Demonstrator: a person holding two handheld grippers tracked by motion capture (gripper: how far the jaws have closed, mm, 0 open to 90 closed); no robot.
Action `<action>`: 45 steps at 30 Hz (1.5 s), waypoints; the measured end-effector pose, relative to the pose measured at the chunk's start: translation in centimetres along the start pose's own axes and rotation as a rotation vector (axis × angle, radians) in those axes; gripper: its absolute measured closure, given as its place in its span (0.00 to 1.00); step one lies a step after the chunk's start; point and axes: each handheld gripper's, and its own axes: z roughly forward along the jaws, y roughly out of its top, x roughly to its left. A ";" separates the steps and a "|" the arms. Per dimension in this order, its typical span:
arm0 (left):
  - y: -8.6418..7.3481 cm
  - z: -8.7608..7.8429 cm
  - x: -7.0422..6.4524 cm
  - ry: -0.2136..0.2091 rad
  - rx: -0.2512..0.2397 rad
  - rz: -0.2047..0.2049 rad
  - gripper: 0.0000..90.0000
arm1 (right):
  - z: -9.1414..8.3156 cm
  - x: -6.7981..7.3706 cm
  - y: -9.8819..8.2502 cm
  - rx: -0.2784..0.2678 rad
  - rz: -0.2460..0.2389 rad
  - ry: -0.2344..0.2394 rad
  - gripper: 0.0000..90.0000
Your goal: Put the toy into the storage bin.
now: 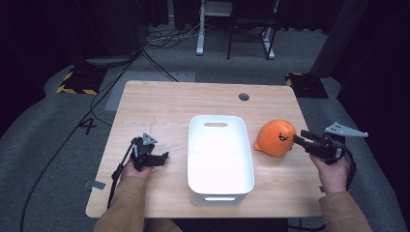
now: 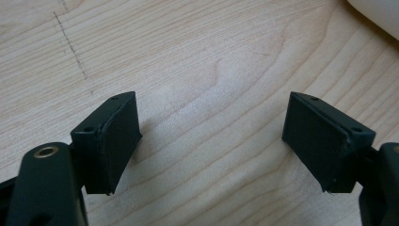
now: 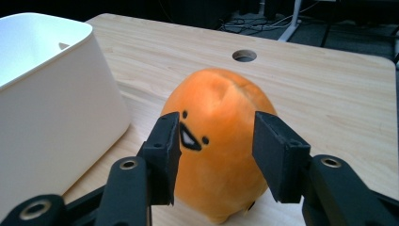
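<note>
We line up our right gripper [image 3: 214, 157], jaws half open and gripping nothing, on the orange plush toy [image 1: 276, 137] just beside the white bin [image 1: 220, 159], presumably its destination. Our left gripper [image 1: 153, 158] waits wide open and empty.

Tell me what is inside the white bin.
The white bin looks empty in the high view: bare white floor and walls, with a handle slot at the far end. The near wall hides a strip of floor behind it. The orange plush toy sits outside, on the table beside the bin.
</note>
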 end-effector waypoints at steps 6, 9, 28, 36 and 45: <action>0.1 0.1 0.0 0.000 0.001 -0.002 0.21 | 1.0 -0.9 1.0 -0.019 0.011 0.018 0.58; 0.1 0.2 0.0 0.001 -0.002 -0.003 0.21 | 1.8 -1.0 1.4 -0.009 0.011 0.024 0.58; 0.1 0.1 -0.3 0.018 0.000 -0.019 0.21 | 6.0 -2.7 0.8 0.005 0.055 0.102 0.76; 0.1 0.1 -0.3 0.018 0.000 -0.018 0.21 | 5.1 -1.0 1.6 -0.010 -0.018 0.075 0.89; 0.1 0.2 -0.4 0.018 -0.001 -0.021 0.21 | 3.0 0.1 3.7 -0.053 -0.054 0.117 0.89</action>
